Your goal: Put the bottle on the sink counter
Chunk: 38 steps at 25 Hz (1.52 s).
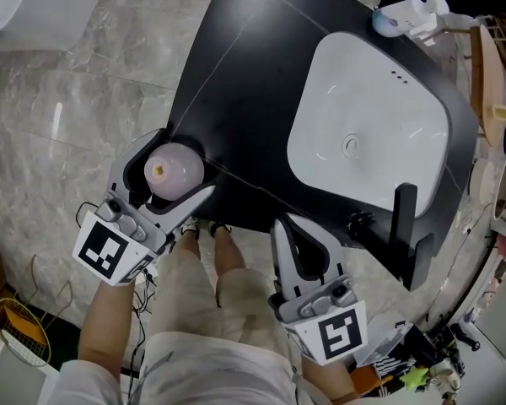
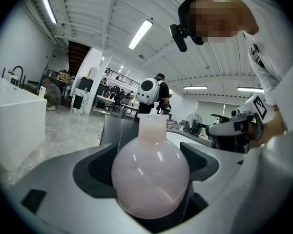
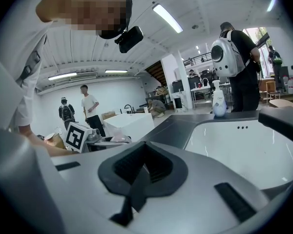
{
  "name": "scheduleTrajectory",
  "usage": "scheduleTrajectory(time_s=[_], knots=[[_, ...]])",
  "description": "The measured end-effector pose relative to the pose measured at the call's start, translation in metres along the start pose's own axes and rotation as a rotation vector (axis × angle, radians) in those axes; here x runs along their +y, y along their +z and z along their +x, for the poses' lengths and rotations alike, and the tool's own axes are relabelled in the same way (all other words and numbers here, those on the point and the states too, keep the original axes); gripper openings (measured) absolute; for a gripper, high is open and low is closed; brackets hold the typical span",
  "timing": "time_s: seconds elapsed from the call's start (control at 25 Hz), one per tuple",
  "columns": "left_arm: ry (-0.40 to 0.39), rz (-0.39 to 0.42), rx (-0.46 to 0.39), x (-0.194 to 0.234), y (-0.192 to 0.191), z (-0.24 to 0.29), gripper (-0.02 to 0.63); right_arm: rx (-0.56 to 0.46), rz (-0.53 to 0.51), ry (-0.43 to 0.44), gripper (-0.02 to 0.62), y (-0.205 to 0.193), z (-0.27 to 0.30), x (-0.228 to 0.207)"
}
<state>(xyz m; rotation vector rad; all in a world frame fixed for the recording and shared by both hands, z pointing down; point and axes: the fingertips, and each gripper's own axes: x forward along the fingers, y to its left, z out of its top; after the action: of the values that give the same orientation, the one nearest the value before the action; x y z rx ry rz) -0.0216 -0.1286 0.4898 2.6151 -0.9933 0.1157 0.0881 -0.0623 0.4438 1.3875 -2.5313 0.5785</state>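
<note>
A round pale pink bottle with a short neck sits between the jaws of my left gripper, which is shut on its belly. In the left gripper view the bottle stands upright and fills the space between the pads. It hangs at the near left corner of the black sink counter; whether its base touches the top is hidden. My right gripper is at the counter's near edge, shut with nothing in it; its dark pads meet.
A white basin is sunk into the counter, with a black faucet at its near right. A white soap dispenser stands at the far right corner. Marble floor lies to the left. Other people stand in the background.
</note>
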Motion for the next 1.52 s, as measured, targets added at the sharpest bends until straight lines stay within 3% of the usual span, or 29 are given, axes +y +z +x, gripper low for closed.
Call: scheduleTrajectory(time_s=[0.28, 0.56, 0.84, 1.12, 1.32, 1.52], knots=[[0.022, 0.055, 0.025, 0.002, -0.004, -0.003, 0.407, -0.017, 0.005, 0.005, 0.011, 0.003, -0.001, -0.008], [0.028, 0.116, 0.138, -0.005, -0.018, 0.002, 0.407, -0.004, 0.029, 0.011, 0.011, -0.003, -0.002, -0.010], [0.060, 0.119, 0.187, -0.004, -0.021, 0.007, 0.407, -0.011, 0.037, 0.018, 0.011, -0.003, -0.005, -0.012], [0.097, 0.193, 0.272, -0.006, -0.027, 0.011, 0.408, -0.013, 0.051, 0.012, 0.011, -0.007, -0.014, -0.018], [0.087, 0.174, 0.292, -0.006, -0.027, 0.014, 0.408, -0.025, 0.066, 0.005, 0.011, -0.009, -0.020, -0.023], [0.030, 0.129, 0.246, -0.006, -0.021, 0.020, 0.408, -0.034, 0.079, -0.009, 0.011, -0.012, -0.028, -0.031]])
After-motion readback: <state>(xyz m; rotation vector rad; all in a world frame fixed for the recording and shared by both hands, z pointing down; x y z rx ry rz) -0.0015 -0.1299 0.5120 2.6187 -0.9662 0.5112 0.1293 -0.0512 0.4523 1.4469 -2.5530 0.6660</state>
